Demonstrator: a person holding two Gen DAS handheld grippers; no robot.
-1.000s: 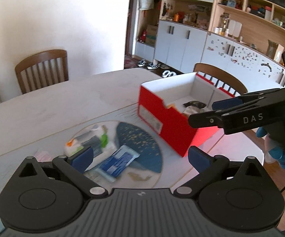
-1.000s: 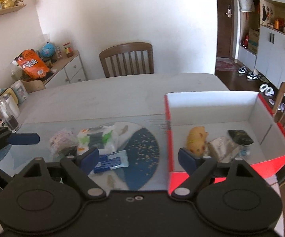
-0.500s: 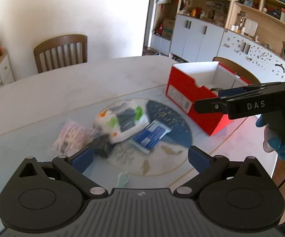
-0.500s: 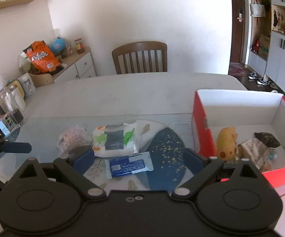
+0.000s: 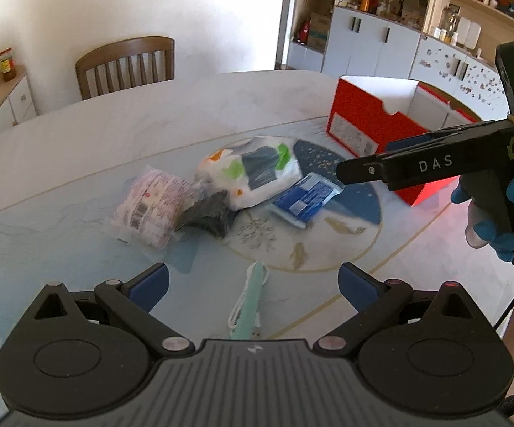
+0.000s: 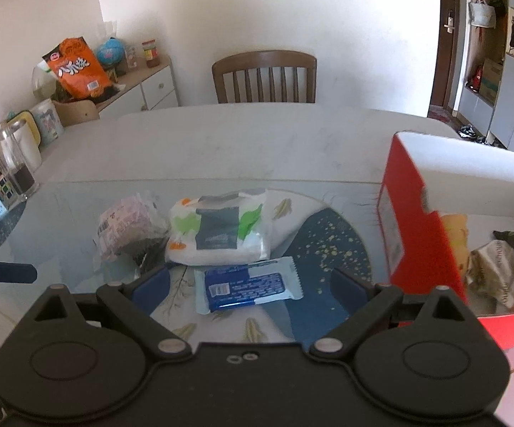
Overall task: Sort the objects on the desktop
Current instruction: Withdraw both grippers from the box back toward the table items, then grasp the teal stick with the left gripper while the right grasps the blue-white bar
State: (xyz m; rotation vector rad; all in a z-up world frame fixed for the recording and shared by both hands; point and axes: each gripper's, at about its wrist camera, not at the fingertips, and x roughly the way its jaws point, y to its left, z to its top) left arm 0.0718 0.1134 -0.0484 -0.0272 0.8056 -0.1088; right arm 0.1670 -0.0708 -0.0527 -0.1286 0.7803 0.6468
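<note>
Blue snack packet (image 6: 248,286): flat on the bench (image 6: 257,135), long axis running left to right in the right wrist view, lying just ahead of the right claw (image 6: 249,290), between its spread, empty jaws.
White wipes pack (image 6: 219,229) with green and orange patches: just beyond the blue packet, long axis also left to right.
Pink printed bag (image 6: 125,226): left of the wipes pack, a dark wrapper (image 5: 209,213) tucked against both.
Mint-green cable bundle (image 5: 248,302): near edge, long axis pointing away, in front of the left claw (image 5: 253,284), jaws spread and empty.
Red box (image 6: 420,245): right side, open top, holding a yellow toy (image 6: 454,235) and crumpled wrappers.
Bench: pale top under glass with a round blue-patterned mat (image 6: 324,245).
Room: wooden chair (image 6: 264,76) at the far side, sideboard on the left, cabinets on the right.
</note>
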